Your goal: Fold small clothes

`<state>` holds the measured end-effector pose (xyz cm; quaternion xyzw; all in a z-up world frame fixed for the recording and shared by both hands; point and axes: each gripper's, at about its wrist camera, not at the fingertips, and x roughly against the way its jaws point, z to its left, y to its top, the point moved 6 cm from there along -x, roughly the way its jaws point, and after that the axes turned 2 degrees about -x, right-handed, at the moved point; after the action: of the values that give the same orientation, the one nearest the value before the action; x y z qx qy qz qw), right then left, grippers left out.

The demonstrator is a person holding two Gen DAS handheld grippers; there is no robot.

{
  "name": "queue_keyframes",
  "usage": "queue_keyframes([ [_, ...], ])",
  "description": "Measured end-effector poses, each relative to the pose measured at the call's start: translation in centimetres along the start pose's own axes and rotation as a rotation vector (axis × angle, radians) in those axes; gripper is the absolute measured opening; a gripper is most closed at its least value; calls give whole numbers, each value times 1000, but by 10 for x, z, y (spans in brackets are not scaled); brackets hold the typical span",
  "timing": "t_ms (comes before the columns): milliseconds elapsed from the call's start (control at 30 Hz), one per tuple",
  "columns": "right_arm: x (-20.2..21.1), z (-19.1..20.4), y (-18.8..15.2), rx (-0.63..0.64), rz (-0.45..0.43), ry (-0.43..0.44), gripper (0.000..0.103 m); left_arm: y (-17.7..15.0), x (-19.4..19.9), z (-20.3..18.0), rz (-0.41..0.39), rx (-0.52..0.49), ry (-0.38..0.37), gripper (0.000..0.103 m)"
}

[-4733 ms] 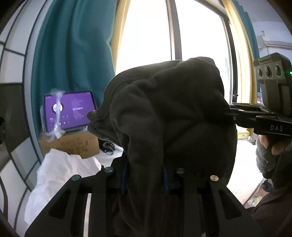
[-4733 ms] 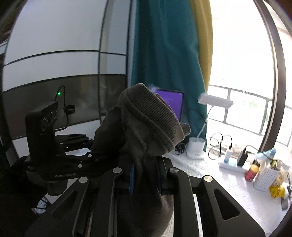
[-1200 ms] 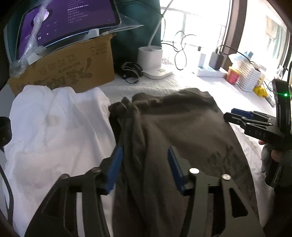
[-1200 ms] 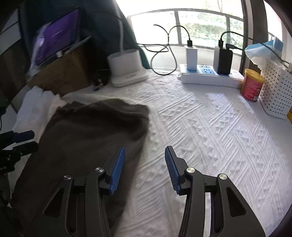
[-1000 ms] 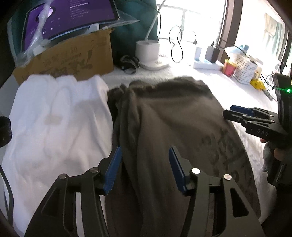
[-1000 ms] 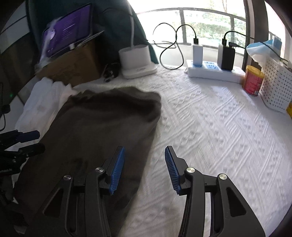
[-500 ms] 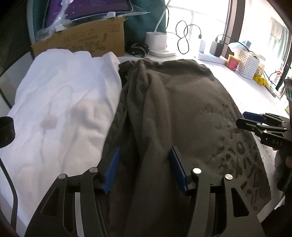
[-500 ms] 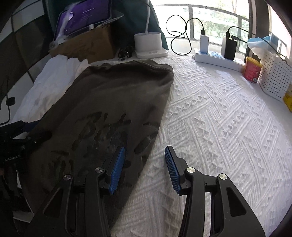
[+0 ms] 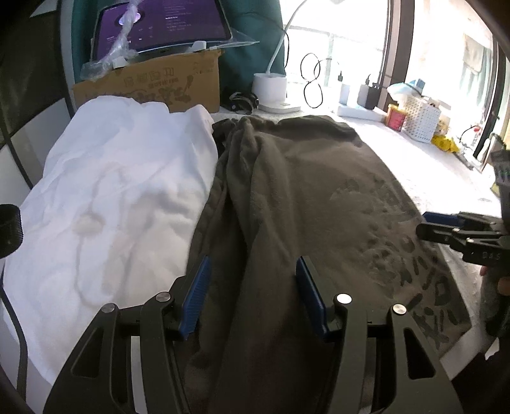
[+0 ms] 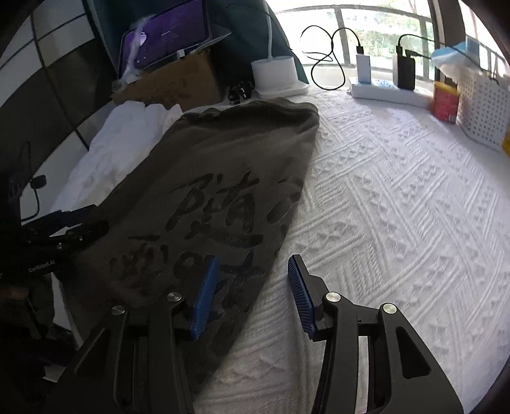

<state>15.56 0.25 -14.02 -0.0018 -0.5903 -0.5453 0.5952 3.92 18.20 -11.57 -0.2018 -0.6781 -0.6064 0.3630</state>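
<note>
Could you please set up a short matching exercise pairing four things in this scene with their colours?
Things:
1. garment spread flat with dark lettering
2. cloth lying beside it
3. tablet screen on the cardboard box
4. can by the white basket

Colours:
A. red
B. white
C. dark grey-brown
D. purple

Pairs: 1-C, 2-B, 3-D, 4-A
</note>
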Motion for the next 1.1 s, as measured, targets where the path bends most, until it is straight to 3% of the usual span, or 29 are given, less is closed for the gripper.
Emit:
queue_keyframes([
  [100, 4, 10, -8, 8, 7, 19, 48, 1, 13, 1, -52, 25, -36, 56],
  [167, 6, 16, -13, 15, 13, 32, 42, 1, 23, 0, -88, 36, -72, 56],
  [233, 9, 22, -20, 27, 12, 43, 29, -2, 24, -3, -79, 25, -81, 56],
  [367, 13, 25, -28, 20, 19, 67, 19, -18, 16, -5, -17, 22, -68, 56],
  [700, 29, 38, -49, 28, 14, 105, 17, -31, 23, -2, 3, -1, -17, 56],
  [967, 37, 29, -58, -40, -3, 145, 18, -35, 31, -2, 27, -32, 35, 56],
  [1100, 44, 28, -61, -23, -11, 112, 22, -32, 41, -12, 16, -54, 53, 56],
])
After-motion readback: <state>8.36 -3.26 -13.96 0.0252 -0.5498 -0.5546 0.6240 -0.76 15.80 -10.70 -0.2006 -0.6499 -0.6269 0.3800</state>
